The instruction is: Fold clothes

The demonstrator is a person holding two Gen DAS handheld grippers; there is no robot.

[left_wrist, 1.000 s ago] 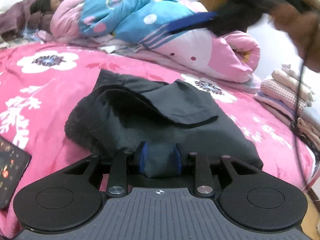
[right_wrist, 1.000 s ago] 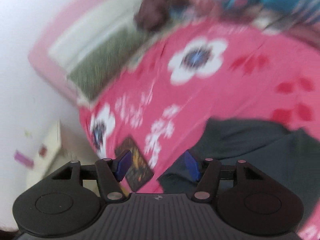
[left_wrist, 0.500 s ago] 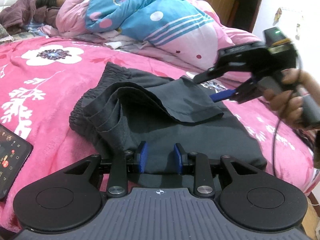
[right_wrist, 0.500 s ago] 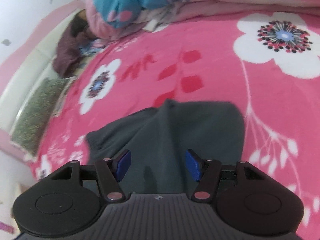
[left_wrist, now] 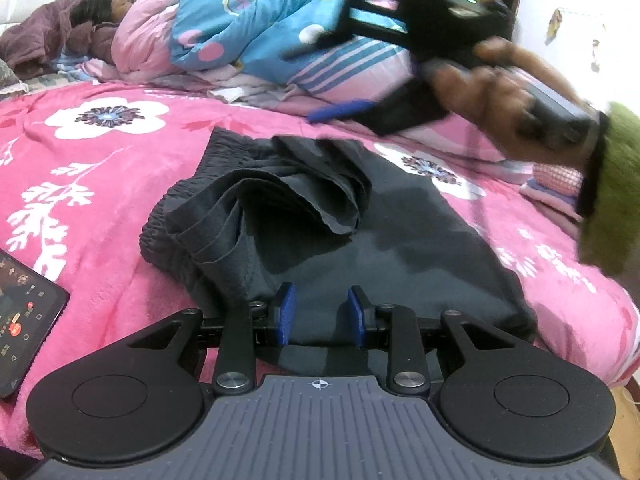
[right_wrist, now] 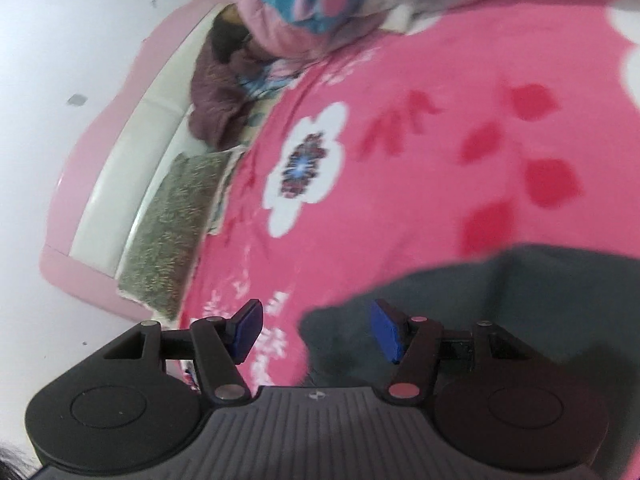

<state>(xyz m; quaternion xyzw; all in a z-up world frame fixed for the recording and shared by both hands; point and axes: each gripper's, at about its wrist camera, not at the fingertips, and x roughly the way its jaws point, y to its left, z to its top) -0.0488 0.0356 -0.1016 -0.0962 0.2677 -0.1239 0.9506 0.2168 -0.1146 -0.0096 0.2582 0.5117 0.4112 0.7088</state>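
Observation:
Dark grey shorts (left_wrist: 400, 240) with an elastic waistband lie crumpled on the pink flowered blanket (left_wrist: 100, 184), one flap bunched on top. My left gripper (left_wrist: 320, 312) is at the near hem, its blue pads closed on a bunch of the fabric that fills the gap between them. A hand holds my right gripper (left_wrist: 320, 76), blurred, above the far side of the shorts. In the right wrist view this gripper (right_wrist: 316, 332) is open and holds nothing, and it hangs over an edge of the shorts (right_wrist: 520, 300).
A phone (left_wrist: 24, 320) lies on the blanket at the near left. A person lies under a blue and pink quilt (left_wrist: 260, 28) along the back. Folded clothes (left_wrist: 552, 184) are stacked at the right. A green pillow (right_wrist: 172, 232) leans on the headboard.
My right gripper swung up and leftward over the far side of the shorts and rolled. The top flap of the shorts now lies more bunched. My left gripper kept still.

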